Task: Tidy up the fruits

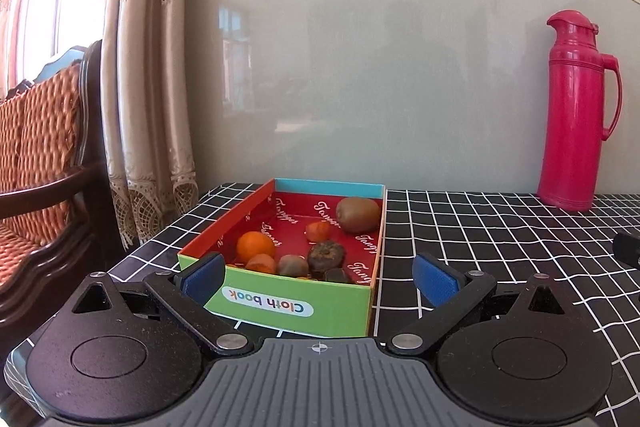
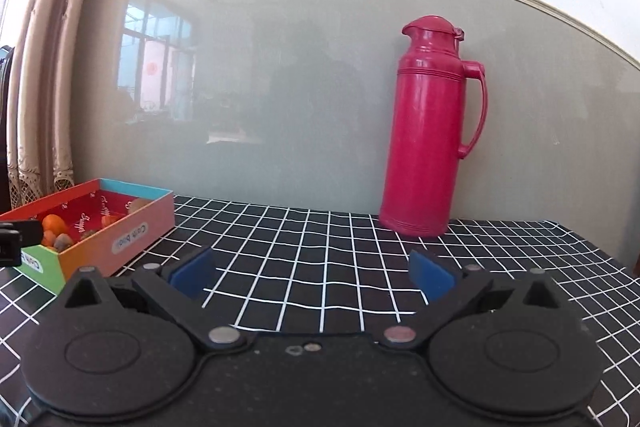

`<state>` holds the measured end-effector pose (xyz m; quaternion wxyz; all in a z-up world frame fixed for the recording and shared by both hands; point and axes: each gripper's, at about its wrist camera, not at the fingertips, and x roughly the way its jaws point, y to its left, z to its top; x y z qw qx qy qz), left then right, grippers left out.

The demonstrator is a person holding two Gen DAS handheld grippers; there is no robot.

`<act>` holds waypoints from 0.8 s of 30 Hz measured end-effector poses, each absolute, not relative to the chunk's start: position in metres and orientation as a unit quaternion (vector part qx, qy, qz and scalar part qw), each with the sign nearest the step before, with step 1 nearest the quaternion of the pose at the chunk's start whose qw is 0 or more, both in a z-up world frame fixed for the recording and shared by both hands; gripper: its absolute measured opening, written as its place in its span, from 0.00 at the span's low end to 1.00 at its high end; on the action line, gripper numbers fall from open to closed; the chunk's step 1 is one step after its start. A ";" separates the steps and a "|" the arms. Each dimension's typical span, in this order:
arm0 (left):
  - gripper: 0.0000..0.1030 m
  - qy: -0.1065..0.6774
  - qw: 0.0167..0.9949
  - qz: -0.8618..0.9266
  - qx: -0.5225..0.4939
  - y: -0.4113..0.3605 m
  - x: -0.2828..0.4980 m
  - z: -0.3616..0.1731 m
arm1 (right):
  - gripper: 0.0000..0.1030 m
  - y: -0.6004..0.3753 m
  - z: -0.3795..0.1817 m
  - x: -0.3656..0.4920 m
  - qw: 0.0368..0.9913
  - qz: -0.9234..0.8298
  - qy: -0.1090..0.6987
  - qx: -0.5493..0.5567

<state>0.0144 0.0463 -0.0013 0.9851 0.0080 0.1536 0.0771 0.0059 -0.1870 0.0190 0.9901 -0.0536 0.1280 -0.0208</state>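
Observation:
A colourful cardboard box point(image 1: 294, 307) with a red lining sits on the checked tablecloth, right in front of my left gripper point(image 1: 318, 277). Inside lie a large kiwi point(image 1: 357, 214), an orange point(image 1: 256, 246), a small orange piece point(image 1: 318, 230), a smaller kiwi point(image 1: 293, 265) and a dark wrinkled fruit point(image 1: 326, 255). The left gripper is open, its blue pads point(image 1: 204, 275) straddling the box's near end, nothing held. My right gripper point(image 2: 312, 277) is open over bare cloth, the box point(image 2: 132, 231) off to its left.
A tall pink thermos point(image 2: 430, 131) stands at the back against the grey wall panel. A wooden chair with an orange cushion point(image 1: 36, 147) and curtains point(image 1: 148, 75) lie past the table's left edge. The left gripper's tip point(image 2: 12, 239) shows at the right view's left border.

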 end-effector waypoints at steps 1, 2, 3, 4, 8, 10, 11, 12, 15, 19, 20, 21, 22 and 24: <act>0.97 0.154 0.985 0.077 0.008 0.046 0.014 -0.001 | 1.00 -0.188 0.019 0.006 0.990 -0.021 0.129 -0.051; 0.97 0.154 0.985 0.078 0.009 0.046 0.014 -0.001 | 1.00 -0.190 0.020 0.006 0.990 -0.022 0.129 -0.047; 0.97 0.154 0.985 0.078 0.008 0.046 0.014 -0.001 | 1.00 -0.191 0.020 0.006 0.990 -0.024 0.129 -0.045; 0.97 0.154 0.985 0.078 0.008 0.045 0.015 -0.001 | 1.00 -0.192 0.020 0.006 0.990 -0.025 0.130 -0.043; 0.97 0.153 0.985 0.078 0.007 0.045 0.014 -0.001 | 1.00 -0.194 0.020 0.005 0.990 -0.027 0.130 -0.041; 0.97 0.153 0.985 0.077 0.008 0.045 0.014 -0.001 | 1.00 -0.194 0.020 0.005 0.991 -0.026 0.129 -0.040; 0.97 0.153 0.985 0.077 0.008 0.044 0.014 -0.001 | 1.00 -0.193 0.019 0.005 0.990 -0.027 0.129 -0.040; 0.97 0.152 0.985 0.078 0.008 0.044 0.014 -0.001 | 1.00 -0.193 0.020 0.005 0.990 -0.027 0.129 -0.041; 0.96 0.153 0.985 0.079 0.007 0.044 0.015 -0.001 | 1.00 -0.192 0.019 0.005 0.990 -0.027 0.130 -0.041; 0.97 0.152 0.985 0.079 0.005 0.046 0.014 -0.001 | 1.00 -0.192 0.019 0.005 0.990 -0.027 0.129 -0.042; 0.97 0.153 0.985 0.079 0.004 0.046 0.014 -0.001 | 1.00 -0.192 0.019 0.006 0.990 -0.026 0.130 -0.042; 0.97 0.152 0.985 0.079 0.004 0.046 0.014 -0.001 | 1.00 -0.192 0.019 0.006 0.990 -0.026 0.130 -0.042; 0.97 0.152 0.985 0.079 0.004 0.046 0.014 -0.001 | 1.00 -0.192 0.019 0.006 0.990 -0.027 0.130 -0.042; 0.97 0.152 0.985 0.079 0.004 0.045 0.013 -0.001 | 1.00 -0.191 0.019 0.006 0.990 -0.026 0.131 -0.042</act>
